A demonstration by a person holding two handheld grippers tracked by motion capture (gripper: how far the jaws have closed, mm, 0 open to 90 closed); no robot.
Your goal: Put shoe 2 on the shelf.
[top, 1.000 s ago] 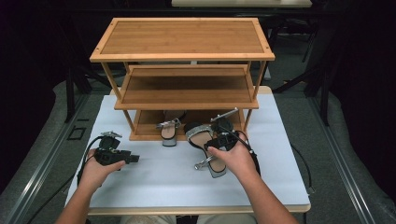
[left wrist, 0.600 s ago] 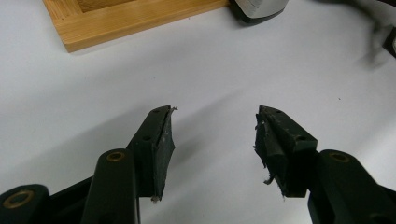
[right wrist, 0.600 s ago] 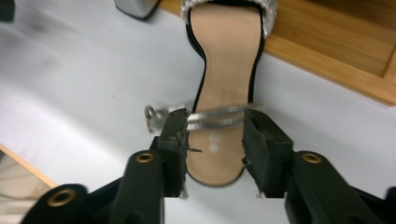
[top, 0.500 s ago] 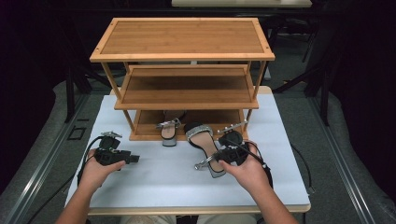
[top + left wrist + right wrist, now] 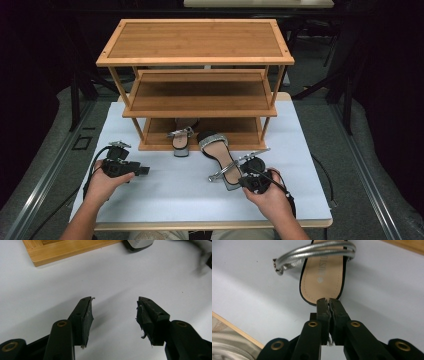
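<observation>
Right gripper (image 5: pixel 251 183) has slid back toward the person's edge of the table since a second ago, off the middle of the sandal to its heel end, and its jaws have just been closing. In the right gripper view they now stand pressed together right at the rim of the tan-insole, black-soled sandal with silver straps (image 5: pixel 322 275); I can't tell whether they pinch the heel edge or have closed just short of it, nothing is visibly between them. That sandal lies flat on the white table cover (image 5: pixel 165 195), toe toward the three-tier bamboo shoe rack (image 5: pixel 197 60), not on a shelf yet.

Left gripper (image 5: pixel 142 171) hasn't moved: jaws spread fairly wide, empty, resting low over bare cover near the rack's front left foot.

My read: if the heel rim is caught, it's a thin edge grip, so the shoe could swing or slip on the lift to the rack. Worth checking before raising.

Count:
- grippers: two
- sandals: two, the second silver-strapped sandal (image 5: pixel 181 141) sits half on the bottom shelf, toe overhanging the front edge
- racks: one, three shelves, top and middle bare
</observation>
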